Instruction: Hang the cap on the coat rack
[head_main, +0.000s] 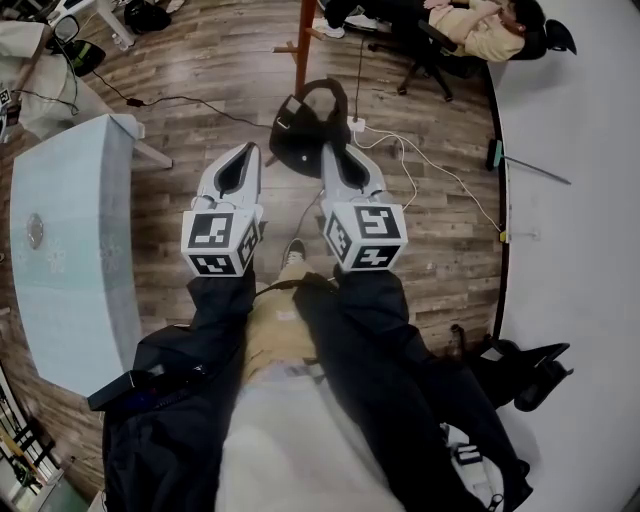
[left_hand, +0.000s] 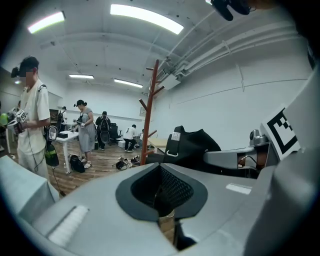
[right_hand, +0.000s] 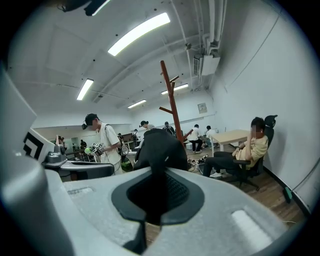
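Holding the cap (head_main: 308, 135) near the coat rack (head_main: 303, 45)
Right gripper (head_main: 333, 152) is clamping the cap; left gripper (head_main: 244, 153) is sitting closed, empty

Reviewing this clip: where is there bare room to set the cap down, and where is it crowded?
Mostly bare: the pale table top at left, and the floor strip between it and the left gripper. Crowded: cables and a seated person around the coat rack.
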